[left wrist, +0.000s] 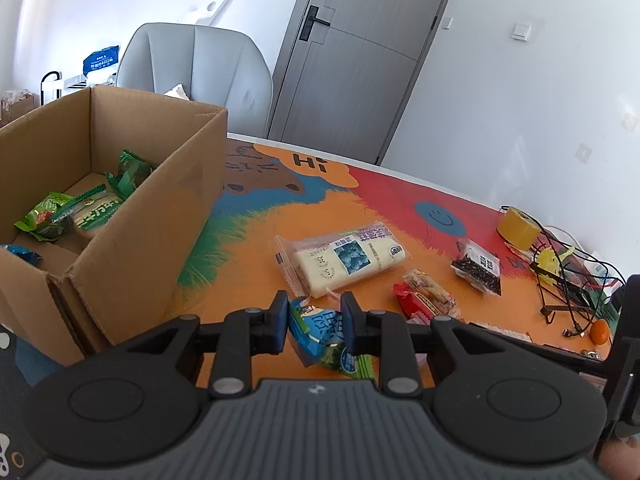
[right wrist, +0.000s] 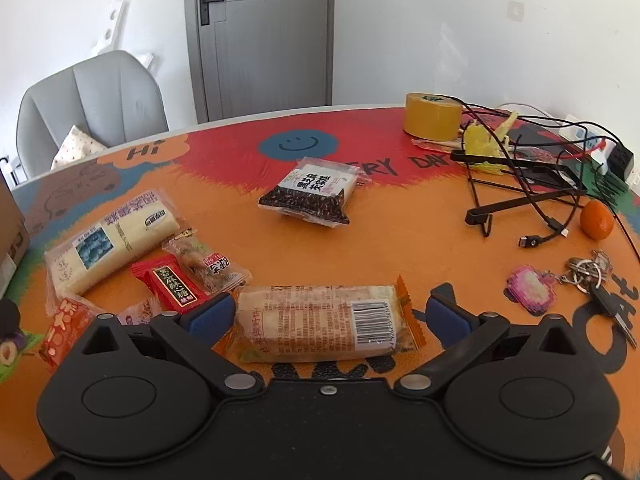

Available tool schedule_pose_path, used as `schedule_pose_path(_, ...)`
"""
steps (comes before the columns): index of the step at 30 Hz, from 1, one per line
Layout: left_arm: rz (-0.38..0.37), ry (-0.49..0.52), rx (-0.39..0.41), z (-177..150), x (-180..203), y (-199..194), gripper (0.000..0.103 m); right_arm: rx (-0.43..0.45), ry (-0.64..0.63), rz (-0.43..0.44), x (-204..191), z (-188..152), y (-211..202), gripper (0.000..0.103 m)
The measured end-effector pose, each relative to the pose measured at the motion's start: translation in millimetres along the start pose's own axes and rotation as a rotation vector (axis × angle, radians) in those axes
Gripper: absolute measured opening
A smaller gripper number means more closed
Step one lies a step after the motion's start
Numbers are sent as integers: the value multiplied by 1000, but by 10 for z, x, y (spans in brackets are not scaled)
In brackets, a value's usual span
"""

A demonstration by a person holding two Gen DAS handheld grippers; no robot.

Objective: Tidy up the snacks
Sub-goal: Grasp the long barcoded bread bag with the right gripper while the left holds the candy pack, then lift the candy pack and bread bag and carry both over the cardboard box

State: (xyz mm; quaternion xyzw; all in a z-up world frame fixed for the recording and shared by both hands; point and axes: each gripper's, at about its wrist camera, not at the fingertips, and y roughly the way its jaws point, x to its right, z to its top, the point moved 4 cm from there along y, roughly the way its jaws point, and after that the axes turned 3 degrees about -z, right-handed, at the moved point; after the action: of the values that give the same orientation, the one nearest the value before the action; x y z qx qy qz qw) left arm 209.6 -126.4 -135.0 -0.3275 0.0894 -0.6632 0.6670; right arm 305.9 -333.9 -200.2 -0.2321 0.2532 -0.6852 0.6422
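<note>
Blue-green snack packet [left wrist: 320,336] pinched in left claw [left wrist: 314,320], print half-hidden, right claw [right wrist: 330,314] wide around barcoded bar [right wrist: 320,320]

The left wrist view looked forward and down along its fingers [left wrist: 280,320], close over the table [left wrist: 248,280], with a cardboard box [left wrist: 132,248] beyond the left finger and a door [left wrist: 352,60] far ahead. The right wrist view also tilted down along its fingers [right wrist: 212,316], low and near the tabletop. Both views shared the white cake packet [left wrist: 348,258] [right wrist: 108,244], the dark rice packet [left wrist: 478,270] [right wrist: 310,192], the yellow tape roll [left wrist: 518,228] [right wrist: 432,116] and the grey chair [left wrist: 196,68] [right wrist: 92,100].
</note>
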Motion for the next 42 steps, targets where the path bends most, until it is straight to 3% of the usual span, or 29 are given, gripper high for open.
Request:
schedule_pose_path(4,2,-7,-8,-6,-20,28,26,-21,1,7,-6,-32,53,101)
schedule_pose_path(8,-7,-14,-8,-4,-35,23,26,-14,8,15,-2,-64,-5,81)
schedule_pose_path(11,-8,-1,-8,-7,-28,25,26,-8,19,11,44,-91,-78,78)
schedule_pose_path(24,-8,22,38,11,30,-222,26,60,120,49,247,-188,-489,77)
schedule_pose_path(42,31,32,174,204,-174,-977,26,167,120,176,-11,-100,-1163,77)
